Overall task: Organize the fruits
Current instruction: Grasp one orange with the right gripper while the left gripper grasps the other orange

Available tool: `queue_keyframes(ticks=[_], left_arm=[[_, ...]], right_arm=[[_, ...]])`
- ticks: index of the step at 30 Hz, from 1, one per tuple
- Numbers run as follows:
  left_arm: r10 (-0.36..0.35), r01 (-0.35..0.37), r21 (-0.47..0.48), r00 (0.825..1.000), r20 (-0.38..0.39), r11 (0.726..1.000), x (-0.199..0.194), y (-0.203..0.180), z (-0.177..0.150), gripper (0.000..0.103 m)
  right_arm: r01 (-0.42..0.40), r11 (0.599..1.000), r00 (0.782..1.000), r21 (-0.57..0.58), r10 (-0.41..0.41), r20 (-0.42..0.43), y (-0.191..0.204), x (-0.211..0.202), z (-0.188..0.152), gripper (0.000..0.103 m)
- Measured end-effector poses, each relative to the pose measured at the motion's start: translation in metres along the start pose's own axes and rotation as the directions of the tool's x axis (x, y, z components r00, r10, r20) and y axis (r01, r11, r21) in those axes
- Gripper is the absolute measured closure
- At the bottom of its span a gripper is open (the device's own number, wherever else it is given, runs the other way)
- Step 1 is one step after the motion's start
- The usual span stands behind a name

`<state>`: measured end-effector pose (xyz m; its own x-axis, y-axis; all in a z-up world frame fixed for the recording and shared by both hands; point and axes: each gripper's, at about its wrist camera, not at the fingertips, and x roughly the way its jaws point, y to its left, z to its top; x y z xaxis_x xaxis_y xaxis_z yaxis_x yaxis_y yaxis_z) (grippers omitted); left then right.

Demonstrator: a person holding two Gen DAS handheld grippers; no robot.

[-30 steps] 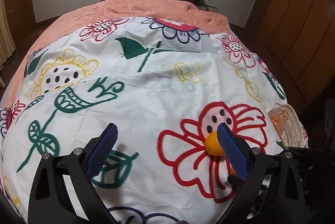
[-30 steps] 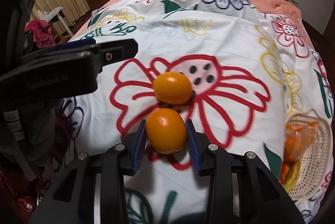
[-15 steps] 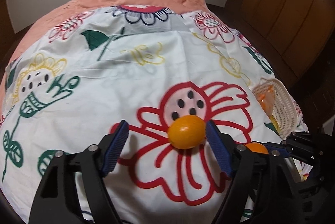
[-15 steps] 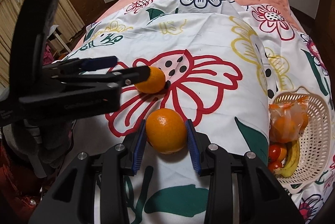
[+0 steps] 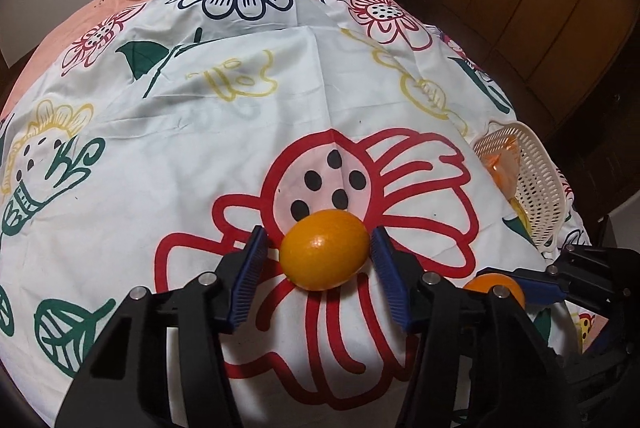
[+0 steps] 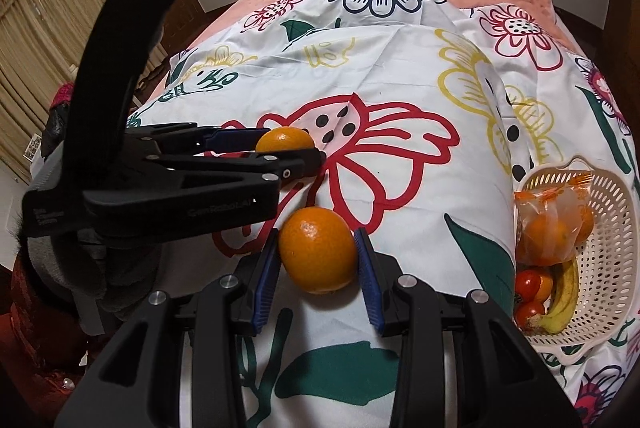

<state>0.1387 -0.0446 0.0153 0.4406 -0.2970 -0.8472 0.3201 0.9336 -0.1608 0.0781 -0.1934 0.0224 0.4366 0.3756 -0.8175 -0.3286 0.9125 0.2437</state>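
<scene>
- Left wrist view: our left gripper [image 5: 320, 260] straddled the far orange [image 5: 324, 254] on the floral sheet [image 5: 200, 155], its jaws closing with the fruit between them, blue pads not yet pressing, apparently to lift it.
- Right wrist view: our right gripper [image 6: 318, 262] was clenched on the near orange [image 6: 317, 255], probably ready to carry it to the basket [image 6: 612, 228], where bagged oranges, tomatoes and a banana already lay.
</scene>
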Motion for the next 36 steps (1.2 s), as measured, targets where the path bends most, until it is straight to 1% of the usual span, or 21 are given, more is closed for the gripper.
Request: queue_keyframes(ticks=[1,3,4,13,18,23,36], left_arm=[[-0.002,0.002,0.0,1.0,0.002,1.0,0.0,0.0,0.0,0.05],[-0.017,0.017,-0.003,1.0,0.001,1.0,0.002,0.001,0.0,0.056],[-0.023,0.023,-0.004,1.0,0.001,1.0,0.002,0.001,0.0,0.057],[-0.026,0.027,-0.021,0.999,0.029,0.999,-0.006,0.003,-0.002,0.058],[-0.006,0.007,-0.027,0.999,0.044,1.0,-0.013,0.002,-0.003,0.058],[0.012,-0.012,-0.008,0.998,0.061,1.0,-0.02,-0.004,-0.004,0.058],[0.064,-0.067,0.031,0.994,0.092,0.997,-0.027,-0.019,-0.004,0.058]], right_arm=[[0.0,1.0,1.0,0.0,0.0,0.0,0.0,0.0,0.0,0.066],[-0.001,1.0,1.0,0.0,0.001,0.0,0.0,0.0,0.0,0.066],[0.0,1.0,1.0,0.0,0.0,0.0,0.0,0.0,0.0,0.066],[-0.003,1.0,1.0,0.014,0.003,0.01,-0.002,-0.001,0.0,0.066],[-0.019,0.999,1.0,0.043,0.017,0.025,-0.007,-0.004,0.0,0.066],[-0.025,0.998,0.999,0.06,0.023,0.044,-0.01,-0.01,0.0,0.066],[-0.022,0.993,0.995,0.114,0.011,0.098,-0.029,-0.028,0.002,0.066]])
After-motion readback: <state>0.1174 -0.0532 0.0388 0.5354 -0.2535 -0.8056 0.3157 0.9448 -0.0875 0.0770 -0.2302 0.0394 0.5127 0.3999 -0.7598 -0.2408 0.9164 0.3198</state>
